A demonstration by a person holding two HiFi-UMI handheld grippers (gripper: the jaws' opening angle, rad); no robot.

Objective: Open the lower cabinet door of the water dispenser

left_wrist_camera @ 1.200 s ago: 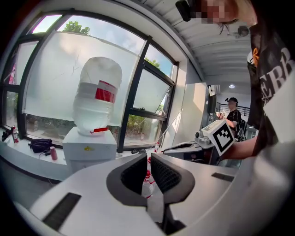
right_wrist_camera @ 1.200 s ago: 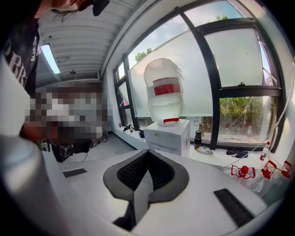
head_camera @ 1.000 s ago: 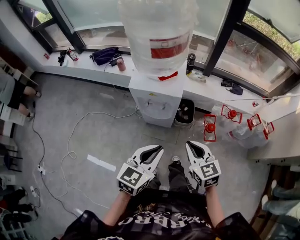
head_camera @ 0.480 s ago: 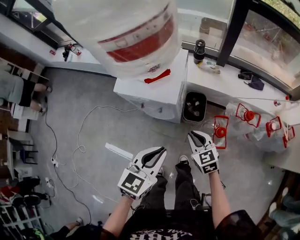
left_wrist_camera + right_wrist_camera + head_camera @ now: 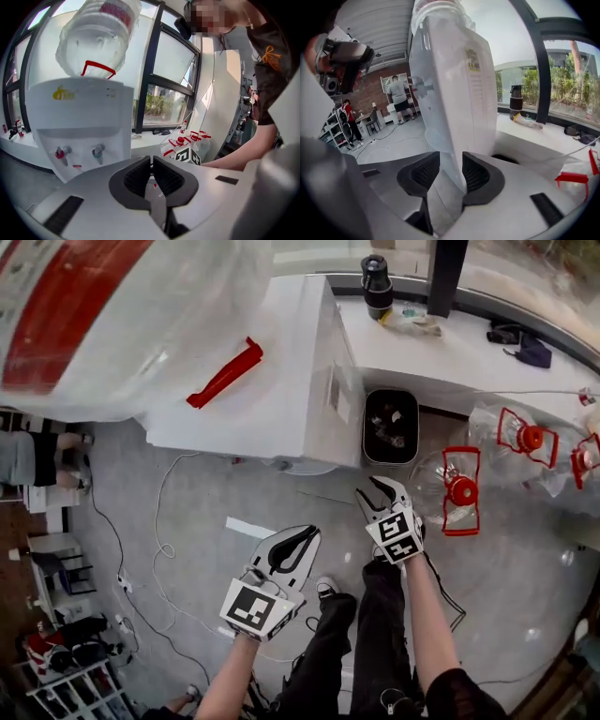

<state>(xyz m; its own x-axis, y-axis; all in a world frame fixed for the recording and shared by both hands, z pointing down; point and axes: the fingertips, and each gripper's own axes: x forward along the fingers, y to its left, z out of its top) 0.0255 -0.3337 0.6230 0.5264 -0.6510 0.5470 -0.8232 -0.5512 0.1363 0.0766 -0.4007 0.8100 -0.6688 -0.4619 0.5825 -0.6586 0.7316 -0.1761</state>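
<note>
Left gripper (image 5: 302, 536) lower, water dispenser (image 5: 79, 117) ahead

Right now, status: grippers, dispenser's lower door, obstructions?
Left gripper shut, empty; right gripper opening, nothing between its jaws. Water dispenser ahead, untouched; lower door's state unreadable. Black bin and water bottles beside it, not between.

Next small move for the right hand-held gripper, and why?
Probably ease the right hand-held gripper forward toward the dispenser. Its jaws are opening with nothing between them, the dispenser's front corner lines up with their gap, and it stands short of it.
</note>
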